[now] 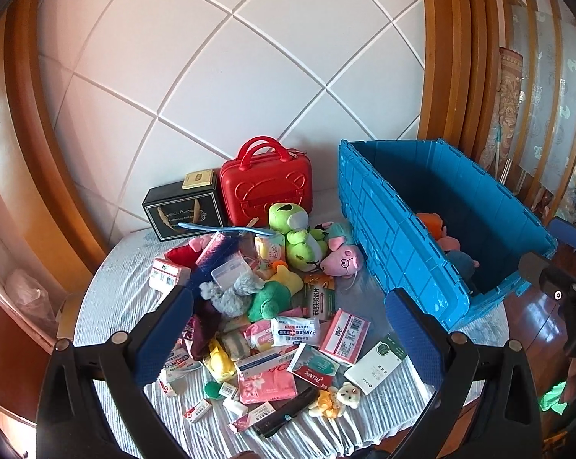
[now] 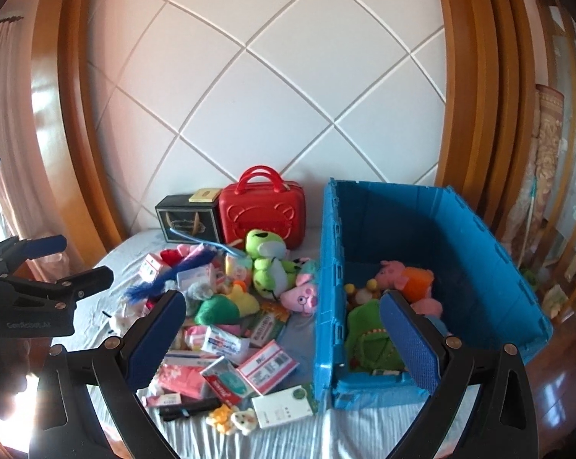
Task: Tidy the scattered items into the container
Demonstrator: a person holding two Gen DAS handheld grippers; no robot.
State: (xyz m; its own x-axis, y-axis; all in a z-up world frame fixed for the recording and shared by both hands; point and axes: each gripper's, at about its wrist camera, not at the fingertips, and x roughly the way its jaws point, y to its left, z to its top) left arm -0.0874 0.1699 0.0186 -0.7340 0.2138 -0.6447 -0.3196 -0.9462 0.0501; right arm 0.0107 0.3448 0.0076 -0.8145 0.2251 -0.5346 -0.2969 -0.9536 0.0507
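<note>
Hovering: both hand-held grippers wide apart, empty | blue crate [image 2: 479, 267] beside toy pile [image 1: 272, 298]

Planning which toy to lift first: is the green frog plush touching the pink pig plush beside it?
Touching. In the left wrist view the green frog plush leans right against the pink pig plush, with no gap visible between them.

I see the storage crate [image 2: 433, 267] standing on the right side of the bed [image 2: 326, 436], with a pig plush [image 2: 393, 271] and a dinosaur plush [image 2: 368, 332] lying inside it. Left of the crate lies the heap: a frog plush [image 2: 266, 264] toward the back, a pig-head plush [image 2: 301, 294] just beside the crate wall, medicine boxes [image 2: 266, 367] in front. Behind the heap, against the headboard [image 2: 272, 76], a small suitcase [image 2: 261, 210] stands right of a gift box [image 2: 186, 222].
</note>
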